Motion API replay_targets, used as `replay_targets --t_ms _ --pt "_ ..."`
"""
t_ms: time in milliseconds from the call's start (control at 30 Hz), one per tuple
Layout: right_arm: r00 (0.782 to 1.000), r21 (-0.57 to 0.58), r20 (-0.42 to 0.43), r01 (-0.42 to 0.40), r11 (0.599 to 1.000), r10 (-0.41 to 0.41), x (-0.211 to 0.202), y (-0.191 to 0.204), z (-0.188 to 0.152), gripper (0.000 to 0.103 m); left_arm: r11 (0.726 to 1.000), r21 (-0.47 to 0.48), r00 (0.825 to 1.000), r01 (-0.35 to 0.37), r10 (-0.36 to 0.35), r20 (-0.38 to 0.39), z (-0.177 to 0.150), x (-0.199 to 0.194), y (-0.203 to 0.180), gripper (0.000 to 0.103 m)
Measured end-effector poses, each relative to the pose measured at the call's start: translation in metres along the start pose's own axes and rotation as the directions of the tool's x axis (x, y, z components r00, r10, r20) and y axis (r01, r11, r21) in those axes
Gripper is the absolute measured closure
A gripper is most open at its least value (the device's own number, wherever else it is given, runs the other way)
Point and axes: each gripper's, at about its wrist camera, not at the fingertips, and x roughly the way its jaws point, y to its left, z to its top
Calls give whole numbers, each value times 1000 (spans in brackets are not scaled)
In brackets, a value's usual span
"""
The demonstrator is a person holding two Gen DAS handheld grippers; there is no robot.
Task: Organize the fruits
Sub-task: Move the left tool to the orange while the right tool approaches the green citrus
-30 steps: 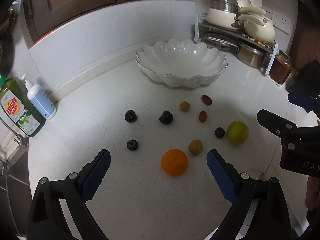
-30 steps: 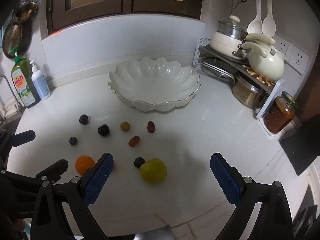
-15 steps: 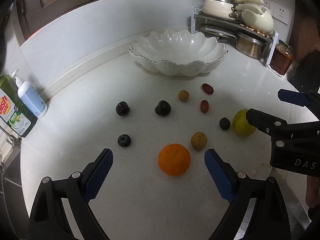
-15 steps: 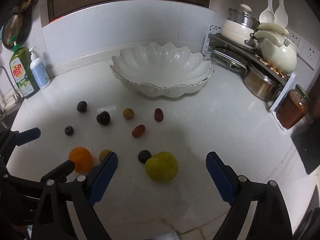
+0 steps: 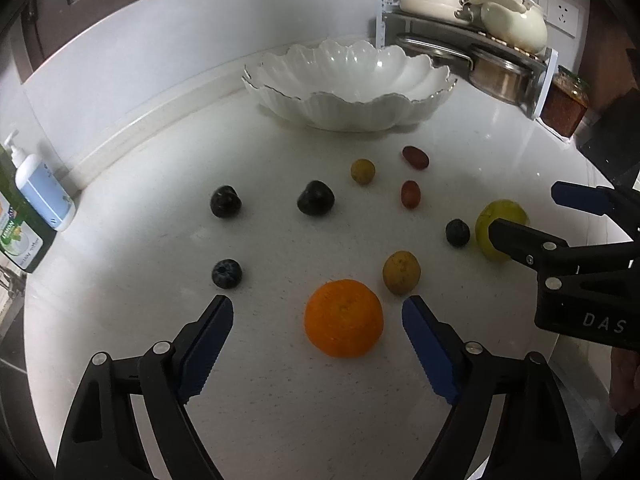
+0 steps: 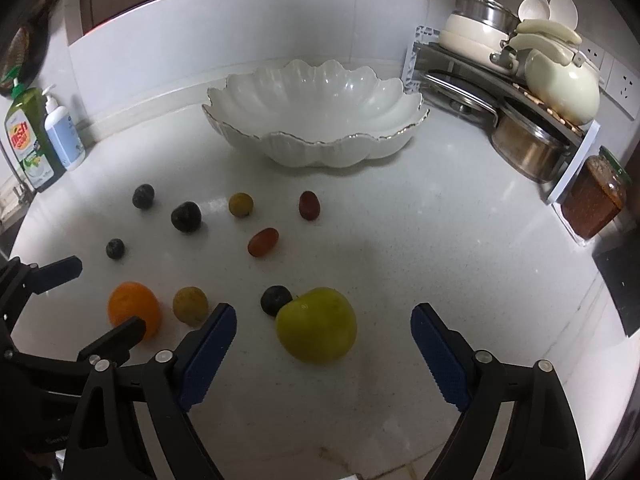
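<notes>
An orange [image 5: 343, 317] lies on the white counter between the blue pads of my left gripper [image 5: 318, 312], whose jaws are closing but do not touch it. A green fruit [image 6: 316, 323] sits between the pads of my right gripper [image 6: 323, 318], whose jaws are also closing without contact. Several small fruits are scattered beyond: dark plums [image 5: 315, 197], a blueberry [image 5: 226, 273], red grape tomatoes [image 5: 410, 193] and yellow-brown ones [image 5: 401, 271]. A white scalloped bowl [image 6: 320, 148] stands empty behind them.
Soap bottles [image 6: 64, 136] stand at the left wall by the sink. A rack with pots and a kettle [image 6: 560, 84] fills the right corner, with a jar [image 6: 594, 200] in front. The counter's front edge runs just below the grippers.
Both grippers have sunk toward the counter and their jaws have narrowed. The orange now lies between the left pads, the green fruit between the right pads.
</notes>
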Motion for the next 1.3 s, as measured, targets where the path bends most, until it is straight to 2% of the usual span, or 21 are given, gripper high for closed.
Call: replay_targets --t_ms 233,300,400,633,833,900,967,1033,1167,1300 --pt "1000 7 -24 -7 1000 7 11 0 -4 20 1000 16 1000 19 -18 -11 -2 8 -5 24" --pt "1000 9 -27 -7 1000 7 13 0 -5 20 999 23 999 27 -27 -18 -3 11 -6 31" --pt "999 10 -31 -8 1000 8 17 1 -5 20 999 31 999 28 -27 -27 -3 13 -8 36" --pt "999 4 -48 -12 1000 12 27 3 -6 34 999 23 998 37 -35 -48 -4 20 -7 38" --pt "998 8 -61 -14 1000 14 34 1 -8 34 998 23 997 51 -49 -61 -4 26 -7 42" --pt "998 7 -65 -17 1000 17 36 1 -8 38 999 23 997 48 -46 -65 -5 28 -9 45" --pt "997 10 -76 -21 1000 22 40 1 -9 49 999 24 997 48 -47 -61 -4 28 -9 49" --pt "996 19 -81 -35 999 37 42 0 -9 53 998 26 997 48 -47 -61 -3 28 -9 49" --pt "996 20 -76 -35 999 37 42 0 -9 53 997 26 996 69 -67 -60 -3 29 -9 59" --pt "996 26 -77 -42 999 44 44 -1 -8 53 997 34 996 63 -61 -57 -2 29 -12 60"
